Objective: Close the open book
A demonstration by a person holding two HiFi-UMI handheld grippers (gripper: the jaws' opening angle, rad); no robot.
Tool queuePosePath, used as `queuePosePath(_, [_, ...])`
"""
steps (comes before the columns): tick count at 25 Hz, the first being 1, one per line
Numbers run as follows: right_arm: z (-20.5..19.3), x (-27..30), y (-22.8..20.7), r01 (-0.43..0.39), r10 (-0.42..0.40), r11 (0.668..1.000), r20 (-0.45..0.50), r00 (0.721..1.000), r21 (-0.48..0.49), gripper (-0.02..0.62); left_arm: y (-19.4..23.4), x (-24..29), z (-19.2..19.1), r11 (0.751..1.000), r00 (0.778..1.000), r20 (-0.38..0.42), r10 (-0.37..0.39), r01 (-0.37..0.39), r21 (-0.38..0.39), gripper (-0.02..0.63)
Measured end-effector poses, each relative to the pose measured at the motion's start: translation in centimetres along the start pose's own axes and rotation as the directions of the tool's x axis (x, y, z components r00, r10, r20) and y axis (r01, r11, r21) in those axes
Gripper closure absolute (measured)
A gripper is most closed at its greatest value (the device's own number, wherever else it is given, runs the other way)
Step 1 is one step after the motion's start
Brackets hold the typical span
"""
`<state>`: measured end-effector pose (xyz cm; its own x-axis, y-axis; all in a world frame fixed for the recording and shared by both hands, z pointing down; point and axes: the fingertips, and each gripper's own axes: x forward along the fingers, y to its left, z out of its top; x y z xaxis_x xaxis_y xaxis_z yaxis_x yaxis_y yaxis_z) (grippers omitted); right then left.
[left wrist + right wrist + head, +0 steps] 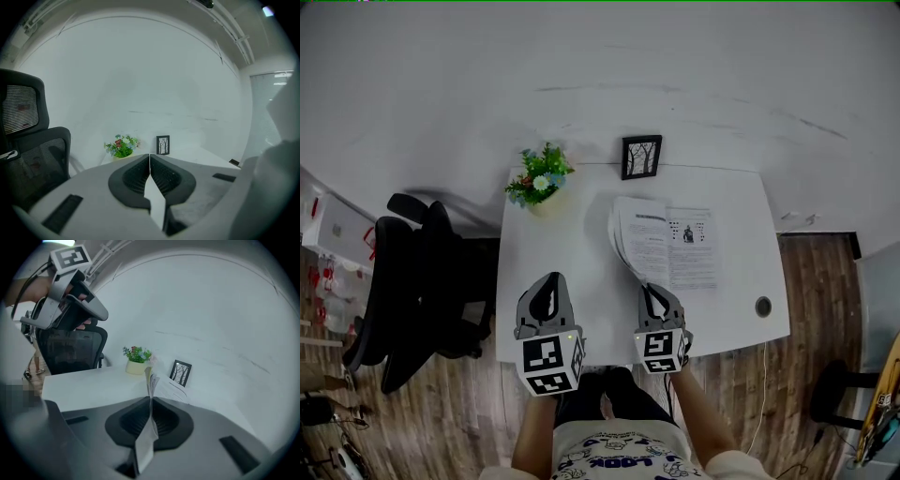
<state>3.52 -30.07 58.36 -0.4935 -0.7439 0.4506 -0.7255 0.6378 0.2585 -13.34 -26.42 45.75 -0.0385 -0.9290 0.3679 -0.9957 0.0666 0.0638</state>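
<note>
An open book (pixel 689 248) lies on the right half of the white table (pixel 553 272), its right page flat with print and a small picture. Its left pages (pixel 630 239) are lifted off the table. My right gripper (pixel 656 292) is at the book's near left corner, shut on these pages. In the right gripper view the pages (pixel 151 380) stand on edge, pinched between the jaws of the right gripper (pixel 150 400). My left gripper (pixel 546 292) hovers over the table's near left part, apart from the book. In its own view the left gripper (pixel 149 156) is shut on nothing.
A potted plant (pixel 540 178) and a small black picture frame (pixel 641 157) stand at the table's far edge by the white wall. A black office chair (pixel 412 281) is left of the table. A round cable hole (pixel 763 306) sits near the table's right front corner.
</note>
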Motion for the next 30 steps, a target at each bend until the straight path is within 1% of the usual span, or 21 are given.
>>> queuePosePath(3, [0.3, -0.7, -1.2, 0.028, -0.029, 0.999, 0.020, 0.999, 0.044, 0.557, -0.8, 0.4, 0.5, 1.000, 1.000, 0.005, -0.019, 0.019, 0.008, 0.583])
queuePosePath(6, [-0.1, -1.5, -2.3, 0.061, -0.064, 0.991, 0.027, 0.998, 0.116, 0.557, -1.8, 0.8, 0.8, 0.999, 0.999, 0.010, -0.039, 0.039, 0.018, 0.583])
queuePosePath(14, [-0.8, -3.1, -5.5, 0.137, -0.147, 0.966, 0.030, 0.989, 0.217, 0.558, -4.5, 1.6, 1.1, 0.996, 0.996, 0.008, -0.088, 0.087, 0.030, 0.583])
queuePosePath(17, [-1.6, -3.6, -7.2, 0.167, -0.179, 0.948, 0.021, 0.984, 0.271, 0.558, -5.2, 1.8, 1.1, 0.995, 0.995, 0.007, -0.095, 0.095, 0.034, 0.583])
queuePosePath(22, [-4.0, -4.0, -10.5, 0.227, -0.236, 0.898, -0.024, 0.971, 0.376, 0.558, -5.7, 2.0, 1.2, 0.995, 0.996, 0.005, -0.091, 0.091, 0.036, 0.582])
queuePosePath(24, [-4.9, -4.0, -11.3, 0.240, -0.246, 0.885, -0.038, 0.969, 0.399, 0.558, -5.9, 2.0, 1.2, 0.995, 0.996, 0.004, -0.089, 0.089, 0.036, 0.583])
queuePosePath(30, [-6.9, -3.9, -12.3, 0.264, -0.260, 0.859, -0.071, 0.963, 0.438, 0.558, -6.5, 2.4, 1.2, 0.995, 0.996, 0.001, -0.090, 0.090, 0.043, 0.583])
